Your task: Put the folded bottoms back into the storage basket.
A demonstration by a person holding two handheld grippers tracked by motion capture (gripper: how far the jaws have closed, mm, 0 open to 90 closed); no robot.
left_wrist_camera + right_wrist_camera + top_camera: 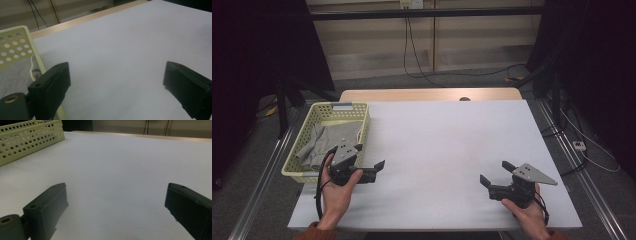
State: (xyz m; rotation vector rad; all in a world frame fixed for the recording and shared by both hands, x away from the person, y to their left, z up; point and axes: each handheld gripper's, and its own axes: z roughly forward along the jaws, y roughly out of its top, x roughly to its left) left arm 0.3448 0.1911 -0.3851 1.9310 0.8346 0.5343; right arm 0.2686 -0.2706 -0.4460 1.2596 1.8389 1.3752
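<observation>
I am holding my left gripper point(371, 157) jaws apart beside the yellow basket point(302, 174) at the desk's point(447, 135) left edge, what looks like grey cloth point(324, 140) lying inside, and my right gripper point(496, 171), also apart, near the front right corner.

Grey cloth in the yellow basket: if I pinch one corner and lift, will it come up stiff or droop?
The crumpled grey fabric cloth lies in soft folds, so it will likely droop and trail. It looks light; the pale yellow perforated plastic basket might shift if the cloth snags.
</observation>
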